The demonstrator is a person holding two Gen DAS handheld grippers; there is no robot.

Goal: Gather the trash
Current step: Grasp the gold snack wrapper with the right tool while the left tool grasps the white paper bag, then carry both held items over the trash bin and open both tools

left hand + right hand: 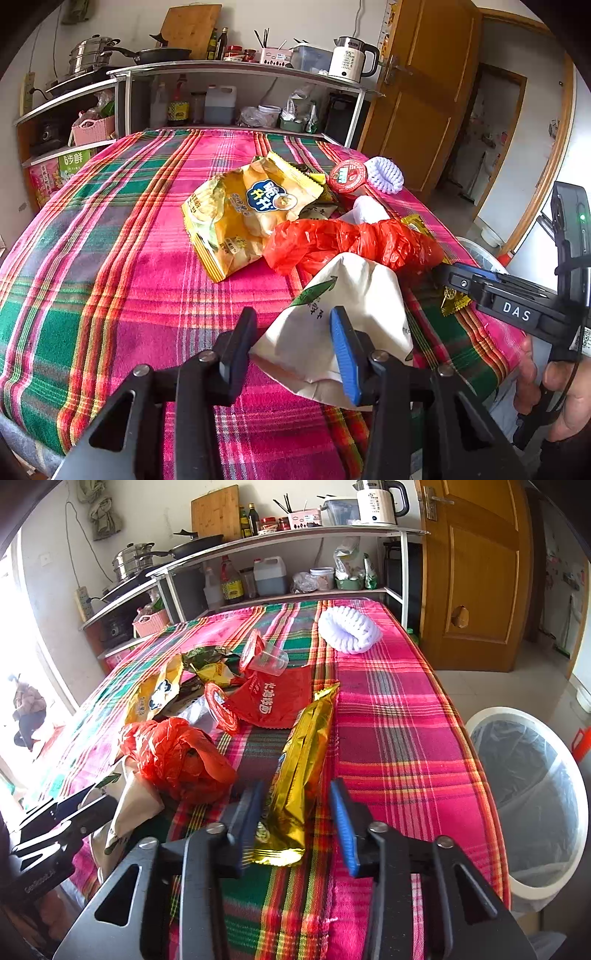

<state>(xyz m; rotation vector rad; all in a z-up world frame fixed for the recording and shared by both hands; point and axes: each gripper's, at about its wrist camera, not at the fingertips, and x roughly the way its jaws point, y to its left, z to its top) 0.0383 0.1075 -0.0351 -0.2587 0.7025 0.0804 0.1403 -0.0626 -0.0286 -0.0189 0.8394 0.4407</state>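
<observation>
Trash lies on the plaid tablecloth (110, 258). My left gripper (293, 332) is open around a white paper wrapper (332, 325) with green print; its jaws stand on both sides without pinching it. Beyond it lie a crumpled red plastic bag (351, 243), a yellow chip bag (243, 214) and a red-lidded cup (347, 177). My right gripper (297, 812) is open around the near end of a gold foil wrapper (299, 768). The red bag (177, 760), a red noodle packet (273, 698) and a clear plastic cup (269, 661) lie behind it.
A white bin (532, 797) with a clear liner stands on the floor right of the table. A white foam ring (349, 629) lies at the table's far right. Shelves with pots, bottles and a kettle (380, 500) stand behind. A wooden door (476, 572) is at right.
</observation>
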